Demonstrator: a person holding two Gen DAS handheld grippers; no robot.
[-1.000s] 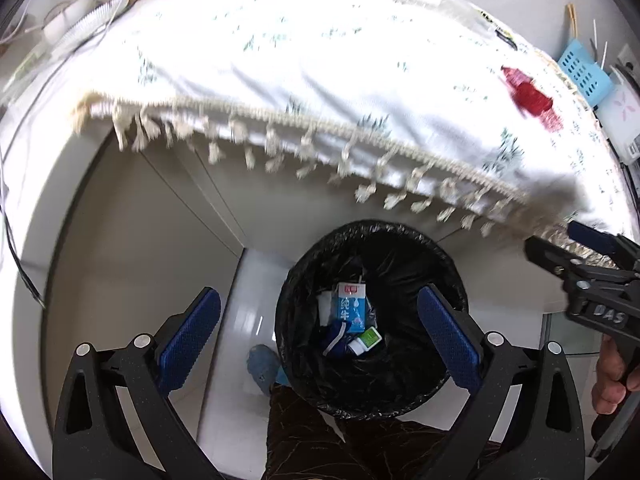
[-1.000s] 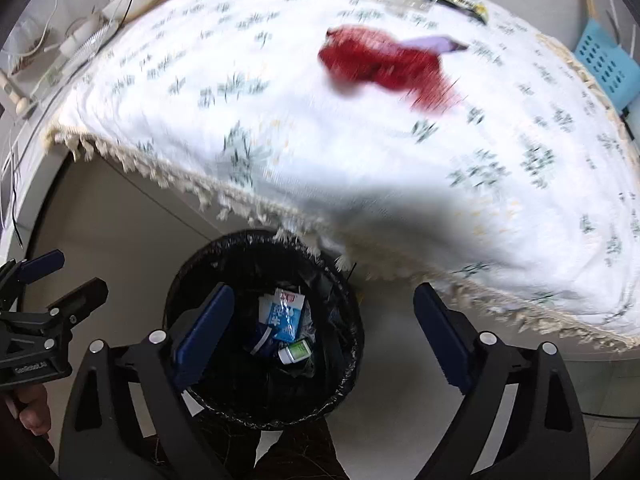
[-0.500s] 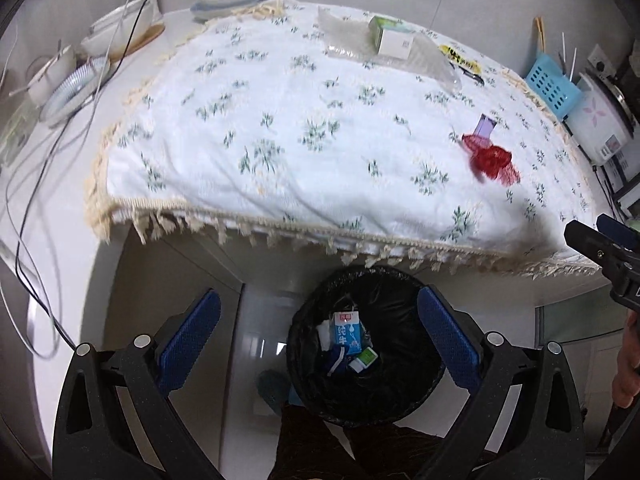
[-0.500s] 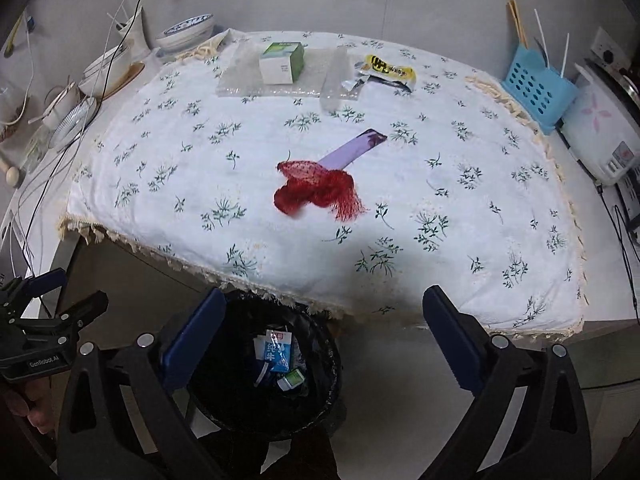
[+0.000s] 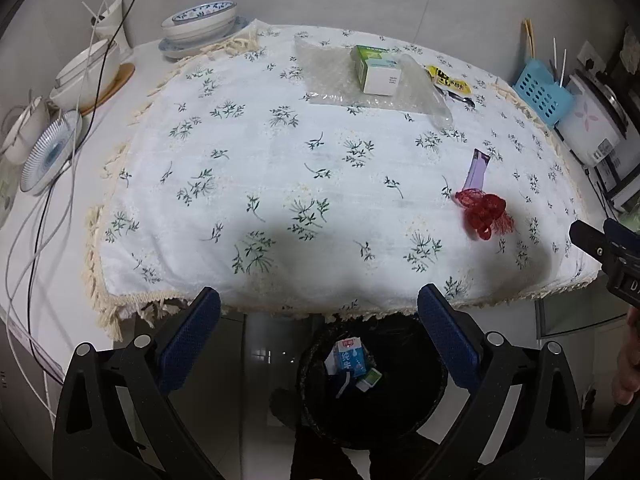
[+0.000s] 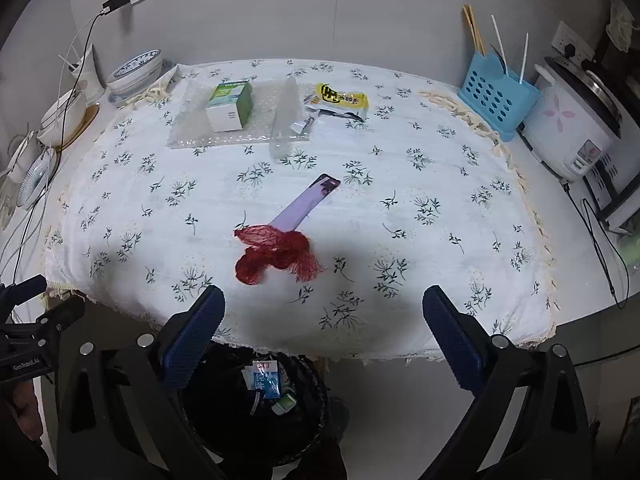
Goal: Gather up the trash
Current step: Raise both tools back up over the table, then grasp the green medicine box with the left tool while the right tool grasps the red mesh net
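Both grippers have risen since a second ago, so the whole tabletop now shows where the black trash bin (image 6: 256, 404) filled the view. Left gripper (image 5: 318, 330) and right gripper (image 6: 323, 326) hover with fingers spread wide, holding nothing, above the near edge of the floral tablecloth (image 6: 420, 208). A red mesh net (image 6: 276, 254) lies near that edge, touching a purple wrapper (image 6: 308, 202). Toward the far edge sit a green-and-white box (image 6: 230, 106) on bubble wrap (image 6: 188, 132) and a yellow packet (image 6: 342, 98). A blue milk carton (image 6: 266, 382) lies in the bin.

Trash bin (image 6: 312, 380) far rim under tablecloth (image 6: 400, 240), rice cooker (image 6: 576, 120) cropped
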